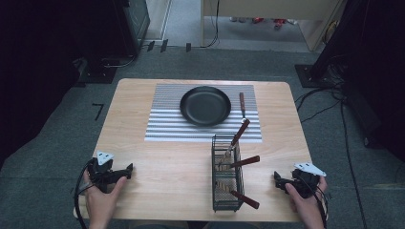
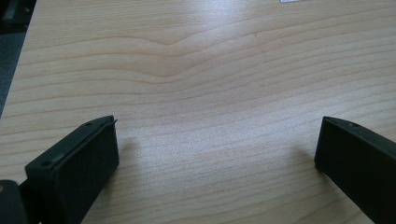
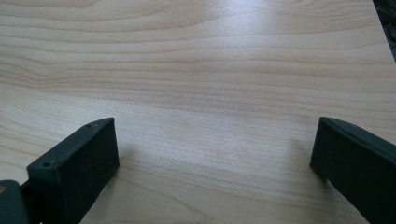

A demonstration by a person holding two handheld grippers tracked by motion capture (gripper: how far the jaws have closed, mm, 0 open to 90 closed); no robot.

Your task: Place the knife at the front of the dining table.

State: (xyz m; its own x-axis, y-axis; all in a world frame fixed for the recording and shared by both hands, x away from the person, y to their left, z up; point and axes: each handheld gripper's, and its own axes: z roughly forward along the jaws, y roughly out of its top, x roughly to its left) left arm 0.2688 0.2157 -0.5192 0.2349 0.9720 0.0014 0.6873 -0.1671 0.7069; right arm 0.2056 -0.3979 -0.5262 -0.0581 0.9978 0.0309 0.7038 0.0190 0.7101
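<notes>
Wooden table [image 1: 157, 162] with a striped mat [image 1: 162, 124] at its far side; a black pan [image 1: 205, 106] sits on the mat, its handle [image 1: 242, 104] lying to the right. No legible writing or brand appears. A wire basket [image 1: 227, 174] near the front edge holds what appear to be wooden-handled utensils [image 1: 241, 163]. Left gripper [image 1: 128, 170] and right gripper [image 1: 277, 178] rest low at the front corners, each in a hand, pointing inward. Both have jaws spread wide over bare wood, gripping nothing.

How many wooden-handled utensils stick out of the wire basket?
3: one leans toward the pan, one juts right mid-basket, one near the front; others may hide inside the basket.
</notes>
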